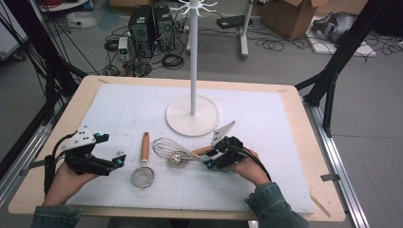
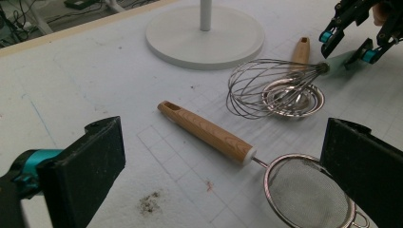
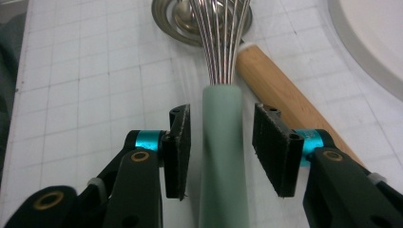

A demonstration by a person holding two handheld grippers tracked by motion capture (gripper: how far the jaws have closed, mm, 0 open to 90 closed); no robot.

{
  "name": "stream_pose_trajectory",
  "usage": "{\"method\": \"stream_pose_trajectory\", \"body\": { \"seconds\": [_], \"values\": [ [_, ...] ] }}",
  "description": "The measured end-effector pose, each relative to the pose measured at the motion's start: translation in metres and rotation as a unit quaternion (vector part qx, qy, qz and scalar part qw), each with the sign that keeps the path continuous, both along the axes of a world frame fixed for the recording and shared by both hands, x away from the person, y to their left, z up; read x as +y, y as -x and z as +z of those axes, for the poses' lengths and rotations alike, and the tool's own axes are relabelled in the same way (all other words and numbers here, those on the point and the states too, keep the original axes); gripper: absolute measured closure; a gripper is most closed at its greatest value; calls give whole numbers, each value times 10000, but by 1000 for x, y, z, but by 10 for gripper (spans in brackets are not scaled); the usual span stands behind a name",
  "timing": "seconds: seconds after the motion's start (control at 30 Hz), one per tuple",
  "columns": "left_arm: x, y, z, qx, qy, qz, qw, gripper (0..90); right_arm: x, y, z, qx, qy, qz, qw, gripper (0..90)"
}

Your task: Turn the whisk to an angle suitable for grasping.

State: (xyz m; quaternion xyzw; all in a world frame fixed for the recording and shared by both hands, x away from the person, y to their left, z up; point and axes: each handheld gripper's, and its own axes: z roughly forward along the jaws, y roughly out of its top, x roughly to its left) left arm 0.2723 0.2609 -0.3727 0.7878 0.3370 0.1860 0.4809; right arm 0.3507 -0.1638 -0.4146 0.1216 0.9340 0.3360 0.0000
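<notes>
The right gripper (image 3: 221,149) straddles the whisk's green handle (image 3: 222,156), fingers apart, not gripping; it lies on the counter (image 1: 294,142). The left gripper (image 2: 223,175) waits wide open. Lifting remains.

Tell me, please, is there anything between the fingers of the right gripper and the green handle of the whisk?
Nothing visible. The right gripper has its fingers open on both sides of the whisk's green handle, with a free gap on each side. A wooden handle lies close beside it, outside the far finger.
</notes>
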Motion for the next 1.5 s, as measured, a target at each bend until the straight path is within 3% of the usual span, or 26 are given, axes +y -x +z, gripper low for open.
{"method": "stream_pose_trajectory", "body": {
  "seconds": [0.2,0.7,1.17,1.5],
  "values": [
    [-2,0,-1,9,-26,-73,10000,18,-19,4,0,45,-395,-217,9990,506],
    [-1,-2,-3,-4,-12,-150,9999,17,-42,16,5,30,-843,-523,9951,388],
    [-1,-1,-3,-25,-21,-219,9998,18,-61,27,5,-43,-1014,-781,9918,321],
    [-2,0,-1,-39,-14,-246,9997,17,-69,33,4,-122,-951,-795,9922,314]
  ]
}}
